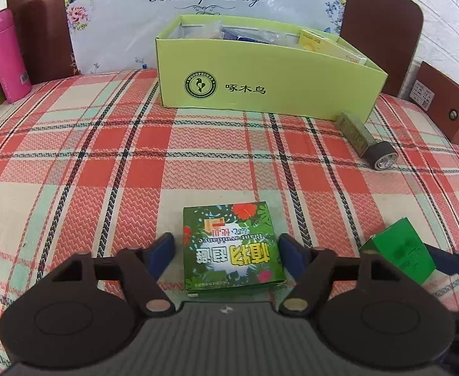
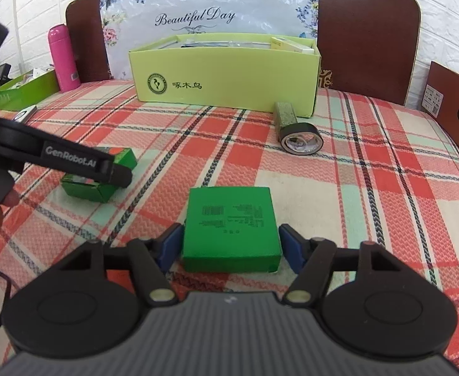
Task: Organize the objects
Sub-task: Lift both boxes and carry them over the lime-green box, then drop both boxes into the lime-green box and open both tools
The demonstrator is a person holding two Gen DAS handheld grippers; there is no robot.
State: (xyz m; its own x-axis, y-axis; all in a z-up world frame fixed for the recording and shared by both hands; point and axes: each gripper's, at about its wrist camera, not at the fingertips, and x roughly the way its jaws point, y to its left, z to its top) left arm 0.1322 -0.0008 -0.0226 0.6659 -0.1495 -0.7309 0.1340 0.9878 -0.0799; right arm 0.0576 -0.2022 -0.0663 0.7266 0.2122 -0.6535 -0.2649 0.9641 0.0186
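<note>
My left gripper (image 1: pixel 226 247) is open, its blue pads on either side of a flat green box with a flower print (image 1: pixel 231 247) that lies on the plaid cloth. My right gripper (image 2: pixel 229 244) is open around a plain green box with a barcode (image 2: pixel 231 225); the pads stand close to its sides, contact unclear. That plain box also shows at the right of the left wrist view (image 1: pixel 404 252). The flower-print box shows in the right wrist view (image 2: pixel 99 174), partly hidden by the left gripper's body. A light green open carton (image 1: pixel 260 75) holding several items stands at the back.
A roll of dark tape (image 2: pixel 301 138) and a small mossy-green box (image 2: pixel 285 114) lie near the carton's right corner. A pink bottle (image 1: pixel 7 53) stands at the back left beside a green tray (image 2: pixel 25 89). A brown box (image 2: pixel 451 106) sits at the right edge.
</note>
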